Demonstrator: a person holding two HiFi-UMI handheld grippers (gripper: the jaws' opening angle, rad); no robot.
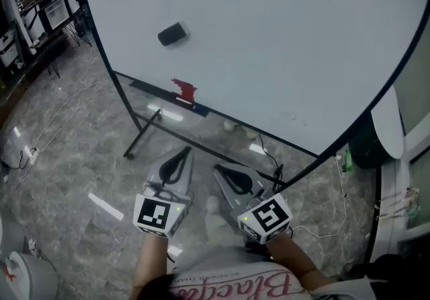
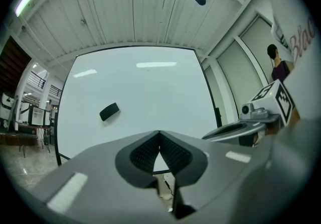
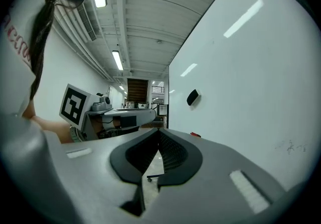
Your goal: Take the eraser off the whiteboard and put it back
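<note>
Well, the black eraser (image 1: 173, 33) clings to the whiteboard (image 1: 289, 36), far left, well apart from the left hand-held gripper (image 1: 180, 154) and right hand-held gripper (image 1: 225, 172), both closed, empty. Likely light, rigid-backed; pinch across its narrow sides.
</note>
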